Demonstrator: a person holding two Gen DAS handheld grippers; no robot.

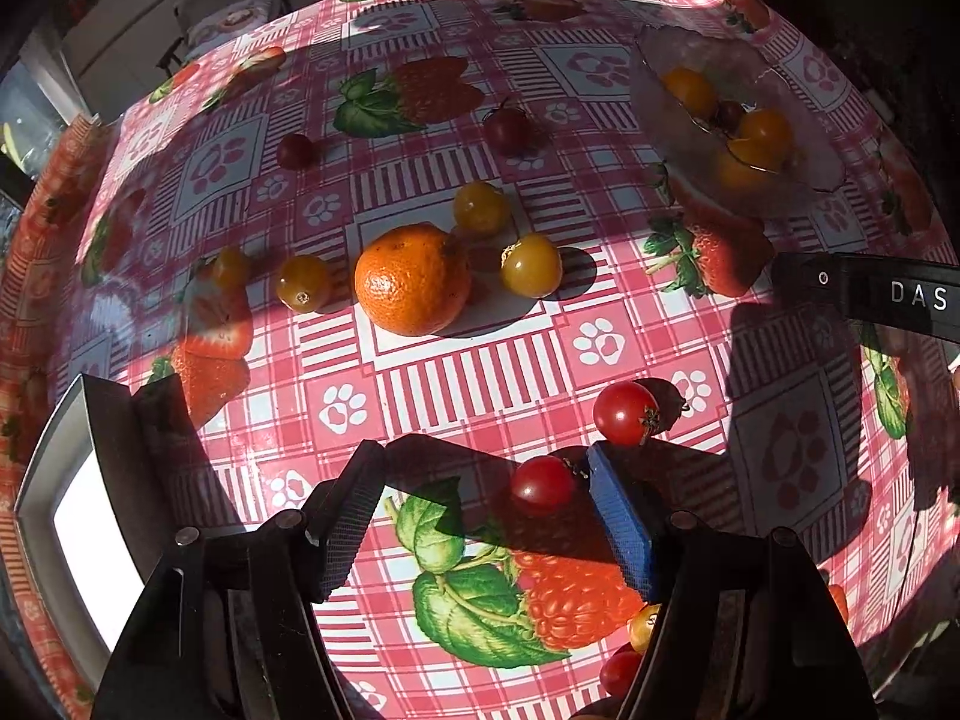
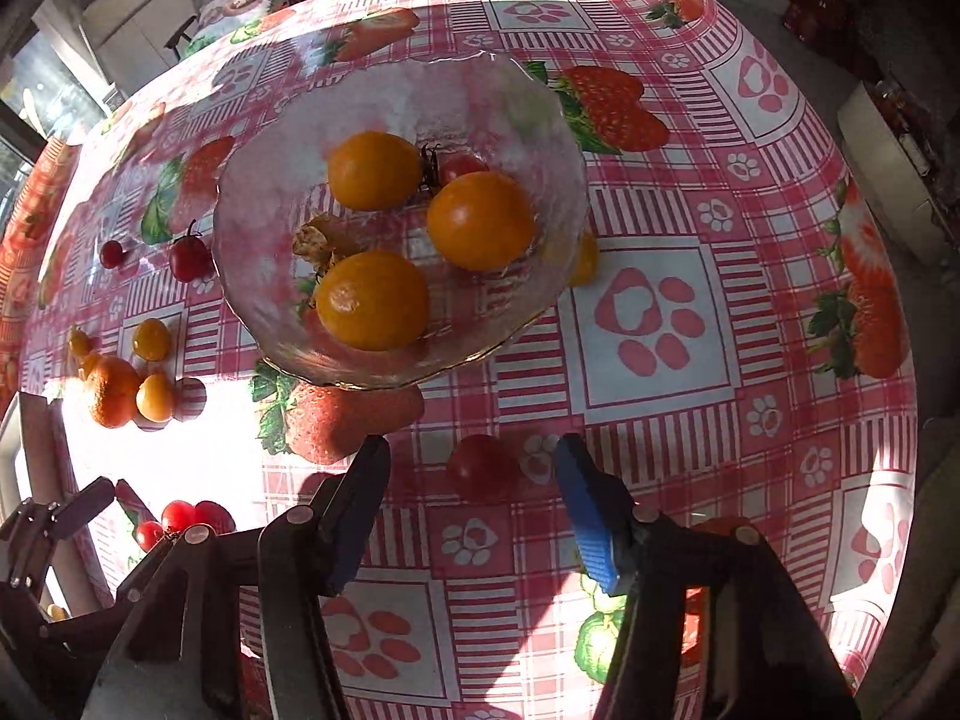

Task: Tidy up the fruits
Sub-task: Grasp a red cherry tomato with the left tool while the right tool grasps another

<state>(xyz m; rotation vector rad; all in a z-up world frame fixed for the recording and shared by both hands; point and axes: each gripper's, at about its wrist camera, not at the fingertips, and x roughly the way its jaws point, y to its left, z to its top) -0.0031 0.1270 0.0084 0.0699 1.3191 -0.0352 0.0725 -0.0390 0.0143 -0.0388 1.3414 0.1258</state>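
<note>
Nearest the left wrist camera, the left gripper (image 1: pixel 486 480) stands with jaws spread and empty, a small glossy red cherry tomato (image 1: pixel 543 482) just inside its blue pad. The right gripper (image 2: pixel 474 468), likewise spread and empty, frames another red cherry tomato (image 2: pixel 482 467). Both fruits look light, smooth, soft and easily crushed; a gentle hold across the middle seems best. The clear glass bowl (image 2: pixel 252 228) holds 3 yellow-orange fruits; a dark fruit behind them is half hidden.

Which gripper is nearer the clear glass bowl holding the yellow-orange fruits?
Right. The right gripper is open just short of the clear glass bowl. The left gripper is open farther back, over red cherry tomatoes, with the bowl across the table.
</note>
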